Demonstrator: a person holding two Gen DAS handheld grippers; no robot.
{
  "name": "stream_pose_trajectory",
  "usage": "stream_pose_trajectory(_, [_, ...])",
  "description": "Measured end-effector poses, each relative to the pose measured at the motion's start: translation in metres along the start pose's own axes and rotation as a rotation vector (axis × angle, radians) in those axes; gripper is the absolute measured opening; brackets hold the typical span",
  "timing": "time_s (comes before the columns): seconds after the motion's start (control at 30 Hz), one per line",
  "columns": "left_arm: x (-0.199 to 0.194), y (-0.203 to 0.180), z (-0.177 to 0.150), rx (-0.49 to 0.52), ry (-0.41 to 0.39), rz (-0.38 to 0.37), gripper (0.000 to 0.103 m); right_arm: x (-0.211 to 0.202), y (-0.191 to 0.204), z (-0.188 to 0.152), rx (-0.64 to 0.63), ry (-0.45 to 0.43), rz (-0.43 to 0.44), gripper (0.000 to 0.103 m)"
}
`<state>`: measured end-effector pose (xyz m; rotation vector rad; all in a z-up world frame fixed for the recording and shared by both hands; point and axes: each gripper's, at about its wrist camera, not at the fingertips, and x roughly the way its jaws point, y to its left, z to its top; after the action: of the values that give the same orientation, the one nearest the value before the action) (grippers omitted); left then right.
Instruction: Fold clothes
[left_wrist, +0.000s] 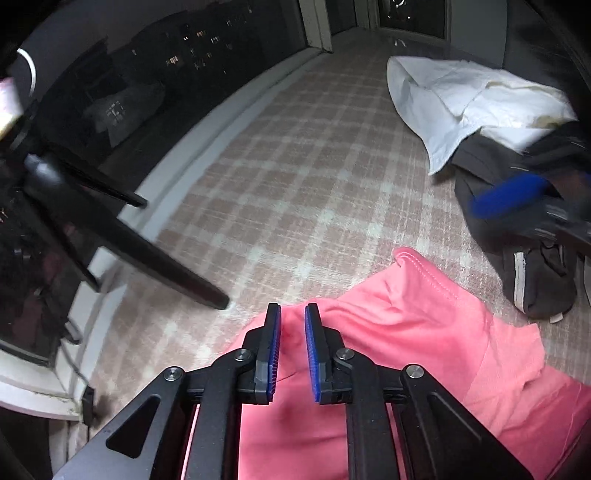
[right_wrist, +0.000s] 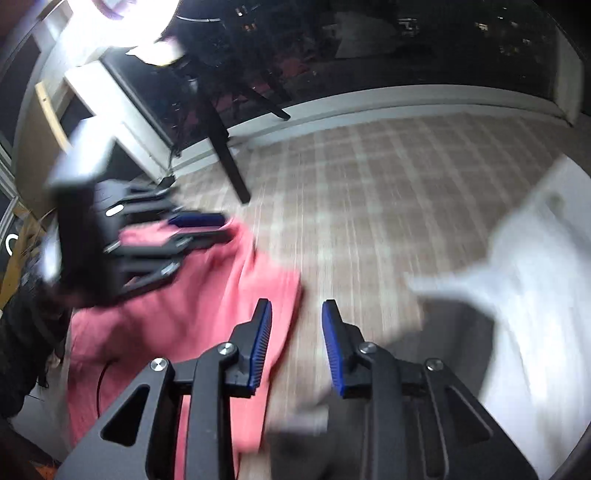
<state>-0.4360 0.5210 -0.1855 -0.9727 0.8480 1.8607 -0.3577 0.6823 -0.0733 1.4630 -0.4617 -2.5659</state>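
A pink garment (left_wrist: 424, 332) lies rumpled on the plaid-covered surface (left_wrist: 295, 166). My left gripper (left_wrist: 292, 310) hangs over its left edge, jaws slightly apart, with the cloth below them and nothing pinched. In the right wrist view the same pink garment (right_wrist: 166, 325) lies at the left, with the left gripper (right_wrist: 218, 227) on its far corner. My right gripper (right_wrist: 296, 306) is open over the bare plaid just right of the pink edge, holding nothing. The picture there is blurred.
A white garment (left_wrist: 461, 92) lies at the back right, overlapping a dark garment (left_wrist: 535, 280). Black tripod legs (left_wrist: 147, 251) stand at the left by a dark window with a pale sill (left_wrist: 207, 147). A white shelf unit (right_wrist: 110, 110) is at the far left.
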Motion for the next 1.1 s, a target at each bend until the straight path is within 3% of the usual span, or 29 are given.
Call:
stream_pose_trajectory(0.17, [-0.006, 0.02, -0.017, -0.035, 0.017, 0.021, 0.014, 0.036, 0.004, 0.007, -0.058, 0.073, 0.037, 0.028])
stream_pose_trajectory(0.23, [-0.005, 0.028, -0.024, -0.05, 0.029, 0.028, 0.014, 0.037, 0.01, 0.005, -0.098, 0.05, 0.039, 0.004])
stream_pose_trajectory(0.43, [-0.003, 0.029, -0.024, -0.1, -0.01, -0.027, 0.014, 0.011, 0.007, 0.023, -0.114, -0.097, -0.095, 0.004])
stream_pose_trajectory(0.5, [0.005, 0.022, -0.02, -0.078, 0.003, -0.029, 0.014, 0.021, 0.002, 0.023, -0.09, -0.035, -0.092, 0.005])
stream_pose_trajectory(0.53, [0.009, 0.019, -0.019, -0.067, 0.01, -0.029, 0.014, 0.027, 0.001, 0.021, -0.089, -0.007, -0.122, 0.01])
stream_pose_trajectory(0.63, [0.022, 0.01, -0.019, -0.027, 0.045, 0.036, 0.015, 0.032, -0.003, 0.013, -0.069, 0.039, -0.173, 0.017])
stream_pose_trajectory(0.83, [-0.001, 0.018, -0.02, -0.071, 0.007, 0.077, 0.015, -0.022, 0.004, -0.016, -0.011, -0.032, -0.063, 0.021])
stream_pose_trajectory(0.93, [-0.024, 0.023, -0.024, -0.104, -0.019, 0.09, 0.015, -0.029, 0.025, -0.043, -0.032, 0.015, 0.037, 0.021])
stream_pose_trajectory(1.0, [-0.045, 0.027, -0.029, -0.144, -0.035, 0.08, 0.015, -0.019, 0.036, -0.06, -0.066, 0.09, 0.02, 0.021])
stream_pose_trajectory(1.1, [-0.09, 0.03, -0.046, -0.235, -0.062, 0.078, 0.015, -0.022, 0.041, -0.073, -0.09, 0.11, -0.044, 0.02])
